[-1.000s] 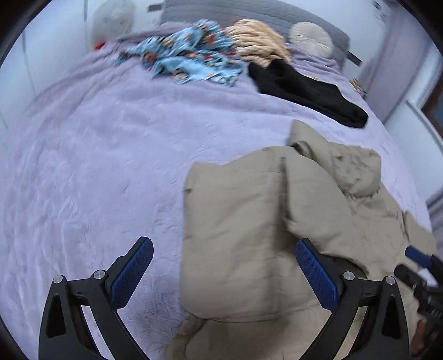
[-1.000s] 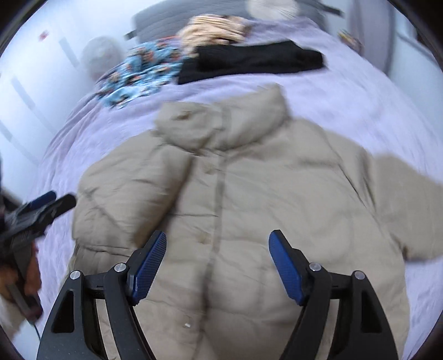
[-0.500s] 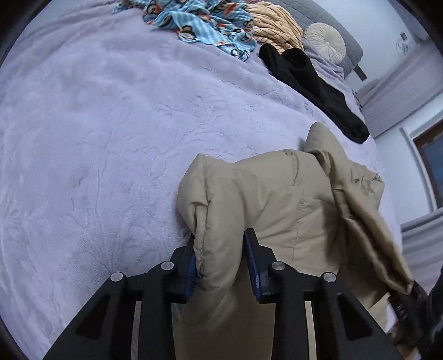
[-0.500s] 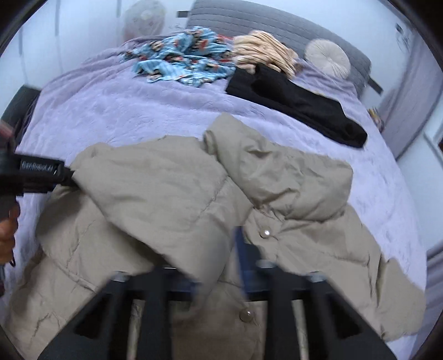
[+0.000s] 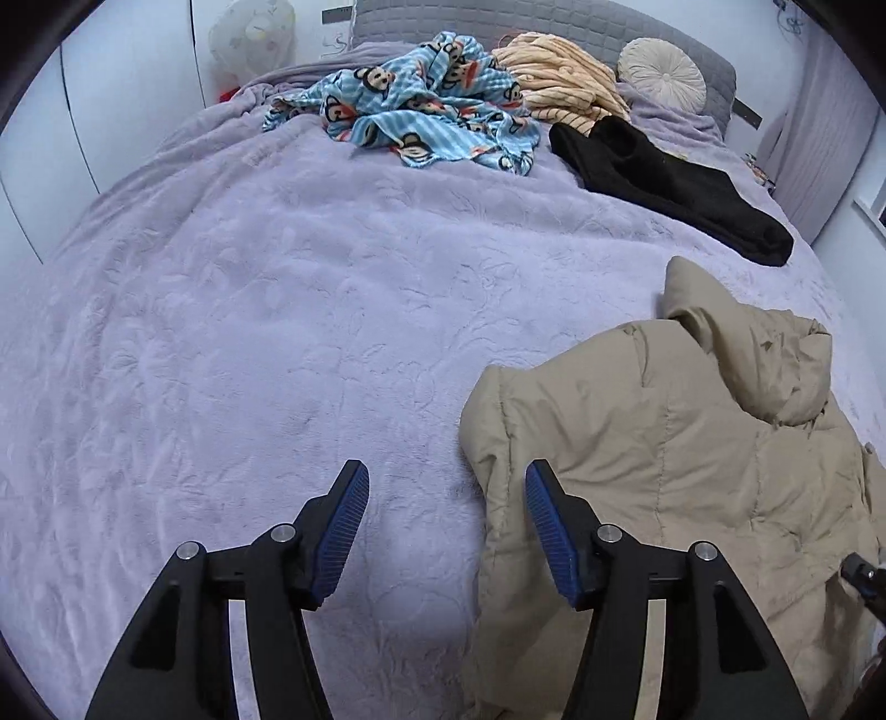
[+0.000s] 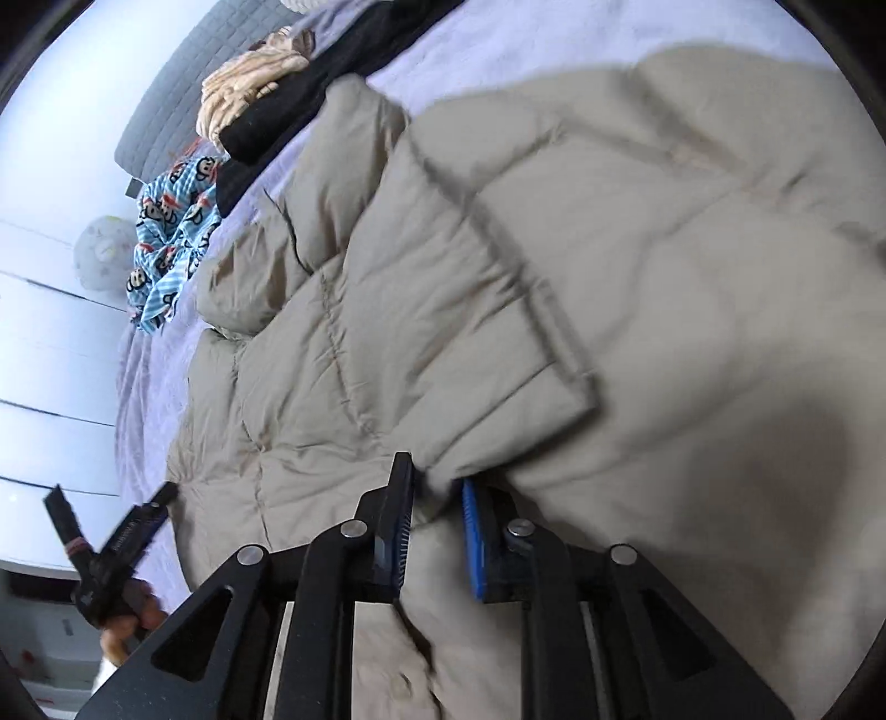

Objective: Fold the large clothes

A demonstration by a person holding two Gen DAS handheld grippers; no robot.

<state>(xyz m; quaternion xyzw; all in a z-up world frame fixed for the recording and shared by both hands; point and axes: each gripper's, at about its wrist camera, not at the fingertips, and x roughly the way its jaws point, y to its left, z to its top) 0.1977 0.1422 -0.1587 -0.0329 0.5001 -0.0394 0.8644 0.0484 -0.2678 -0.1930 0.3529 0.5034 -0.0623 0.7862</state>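
Observation:
A beige puffer jacket [image 5: 664, 443] lies on the purple bedspread [image 5: 277, 332], one sleeve folded over its front. My left gripper [image 5: 446, 498] is open and empty; its right finger sits at the jacket's left edge. In the right wrist view the jacket [image 6: 554, 277] fills the frame. My right gripper [image 6: 434, 498] is shut on a fold of the jacket's fabric. The left gripper [image 6: 116, 548] shows in a hand at the lower left of that view.
At the bed's head lie a blue monkey-print garment [image 5: 421, 116], a cream striped garment [image 5: 559, 83], a black garment [image 5: 675, 183] and a round pillow [image 5: 662, 75]. A grey headboard [image 5: 498, 22] stands behind. Curtains [image 5: 819, 138] hang at the right.
My left gripper has let go of the jacket's folded edge, opened and drawn back left. My right gripper has swung and tilted, still closed on jacket fabric.

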